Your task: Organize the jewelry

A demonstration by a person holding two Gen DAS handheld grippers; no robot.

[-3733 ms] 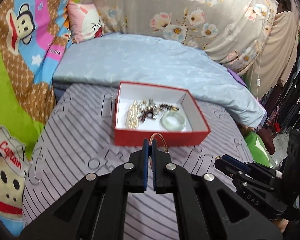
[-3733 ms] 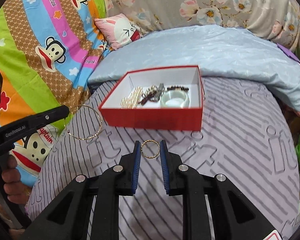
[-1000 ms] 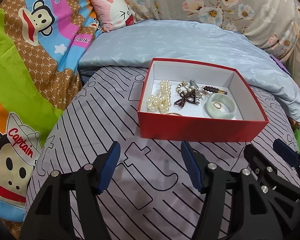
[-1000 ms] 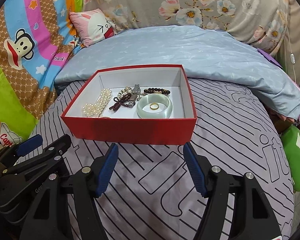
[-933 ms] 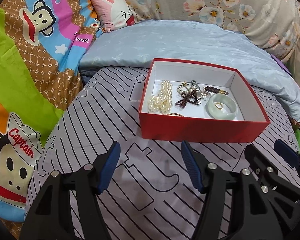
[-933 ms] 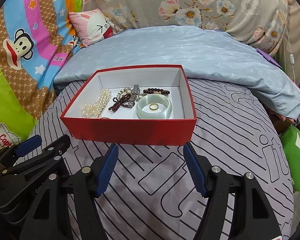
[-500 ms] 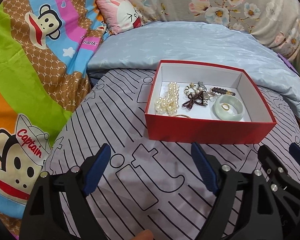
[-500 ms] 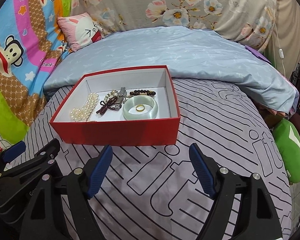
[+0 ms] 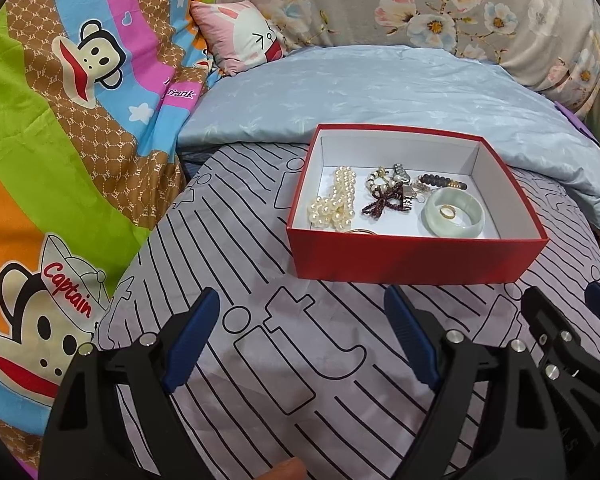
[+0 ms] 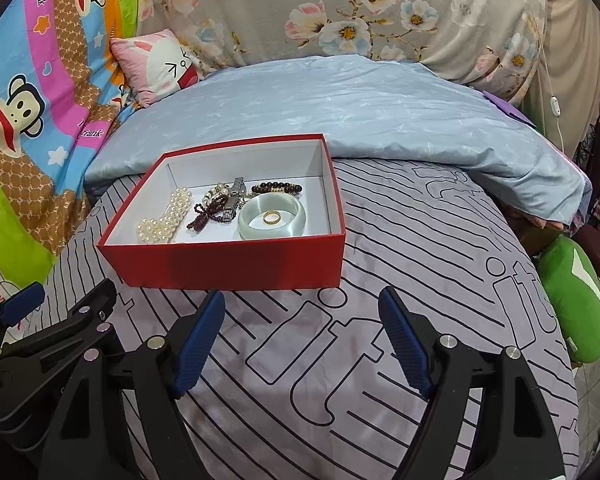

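Observation:
A red box (image 9: 416, 260) (image 10: 228, 264) with a white inside sits on the striped grey bedspread. It holds a pearl strand (image 9: 334, 204) (image 10: 166, 218), a dark bead bow (image 9: 384, 204), a watch (image 10: 234, 196), a dark bead bracelet (image 10: 276, 189), a pale green bangle (image 9: 454, 213) (image 10: 272, 218) with a small gold ring (image 9: 447, 212) (image 10: 271, 217) inside it, and a gold hoop (image 9: 360, 232) at the front wall. My left gripper (image 9: 304, 320) and right gripper (image 10: 302, 316) are open and empty, in front of the box.
A light blue duvet (image 10: 340, 108) lies behind the box. A pink bunny pillow (image 9: 240, 36) and a floral cover (image 10: 340, 8) are at the back. A colourful monkey-print sheet (image 9: 60, 120) hangs on the left. A green cushion (image 10: 572, 300) lies at the right edge.
Earlier the left gripper held a gold hoop and the right a gold ring; both pieces now lie in the box. Both grippers have opened wide and drawn back from the box.

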